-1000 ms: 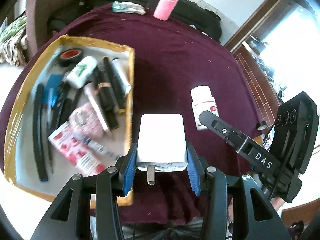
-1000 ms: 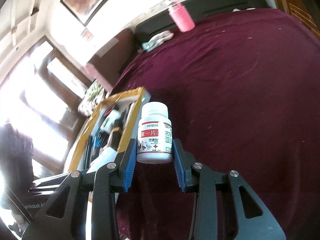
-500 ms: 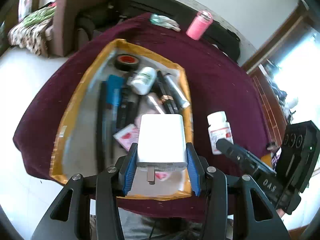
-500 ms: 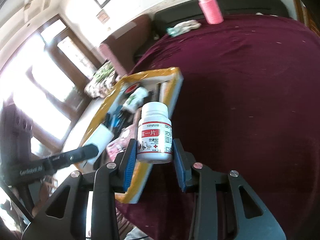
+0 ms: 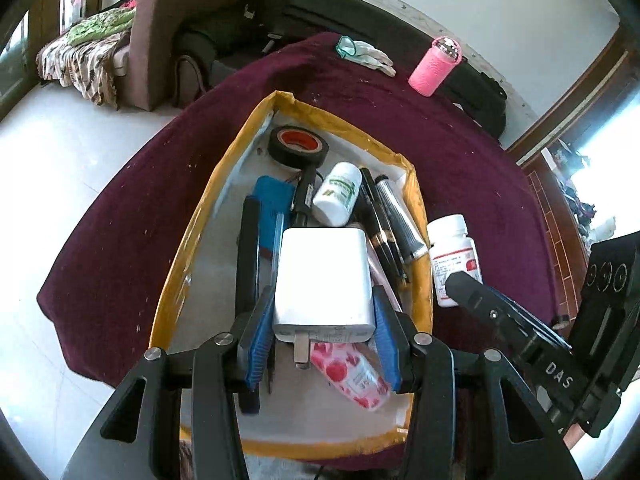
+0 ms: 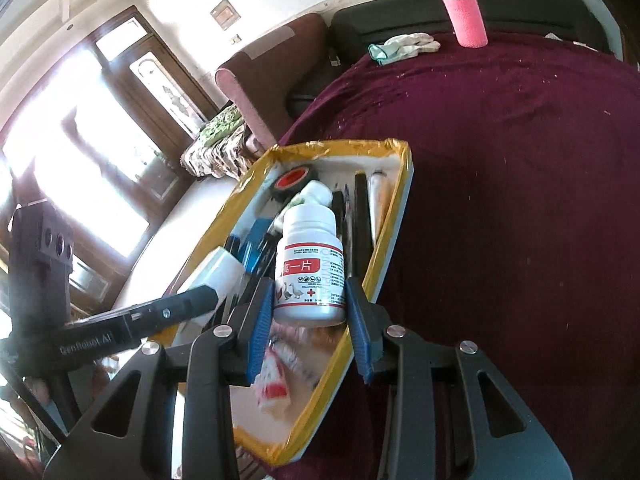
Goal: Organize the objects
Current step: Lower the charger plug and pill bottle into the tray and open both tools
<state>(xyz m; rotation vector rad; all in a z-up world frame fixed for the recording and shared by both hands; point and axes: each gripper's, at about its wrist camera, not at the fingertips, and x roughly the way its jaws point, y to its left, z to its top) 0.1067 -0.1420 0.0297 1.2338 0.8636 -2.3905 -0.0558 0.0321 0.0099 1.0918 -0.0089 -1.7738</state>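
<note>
— So, what has the left hand-held gripper (image 5: 324, 340) got?
— It's clamped on a white charger (image 5: 322, 280), over the yellow-rimmed tray (image 5: 188, 240).
— The right hand-held gripper (image 6: 310, 320)?
— Clamped on a white pill bottle (image 6: 310, 268), above the tray's edge.

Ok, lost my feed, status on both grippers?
Left gripper shut on white charger, over tray. Right gripper shut on pill bottle. Tray crowded, free floor scarce.

Both wrist views—down onto tray (image 5: 224, 168)
</note>
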